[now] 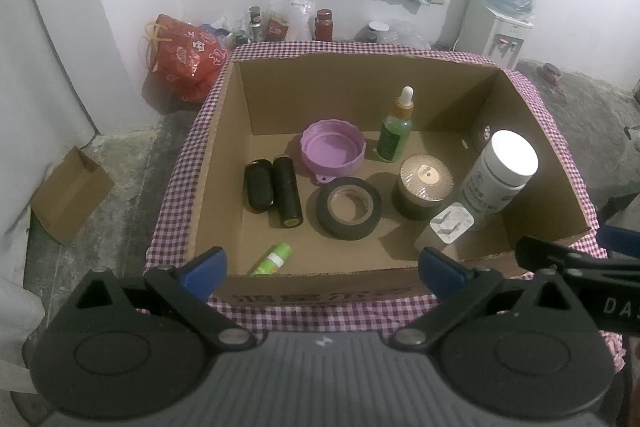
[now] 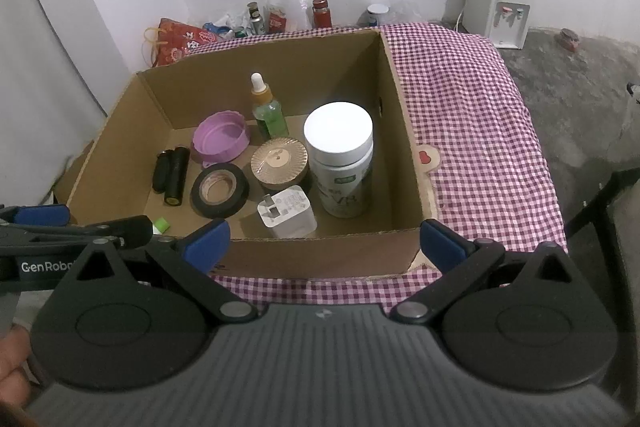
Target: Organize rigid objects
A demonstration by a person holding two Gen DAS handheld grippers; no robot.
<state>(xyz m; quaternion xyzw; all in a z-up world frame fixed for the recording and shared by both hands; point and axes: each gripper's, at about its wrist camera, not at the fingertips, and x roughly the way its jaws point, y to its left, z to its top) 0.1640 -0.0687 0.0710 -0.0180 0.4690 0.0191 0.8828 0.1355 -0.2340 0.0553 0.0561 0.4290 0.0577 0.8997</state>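
Observation:
An open cardboard box (image 1: pixel 216 131) (image 2: pixel 404 131) sits on a purple checked cloth. Inside lie a purple lid (image 1: pixel 333 150) (image 2: pixel 221 141), a green dropper bottle (image 1: pixel 396 127) (image 2: pixel 269 109), a black tape roll (image 1: pixel 349 207) (image 2: pixel 219 190), two black cylinders (image 1: pixel 276 189) (image 2: pixel 173 174), a gold-topped jar (image 1: pixel 425 185) (image 2: pixel 280 163), a white bottle (image 1: pixel 500 175) (image 2: pixel 342 163), a white charger (image 1: pixel 446 227) (image 2: pixel 286 213) and a small green tube (image 1: pixel 273 259) (image 2: pixel 161 225). My left gripper (image 1: pixel 322 267) and right gripper (image 2: pixel 325 241) are both open and empty at the box's near wall.
The checked cloth (image 2: pixel 480 115) covers the table right of the box. Behind stand jars, plastic bags and a red bag (image 1: pixel 180 57). A water dispenser (image 2: pixel 500 7) stands at the back right. A small cardboard piece (image 1: pixel 70 195) lies on the floor left.

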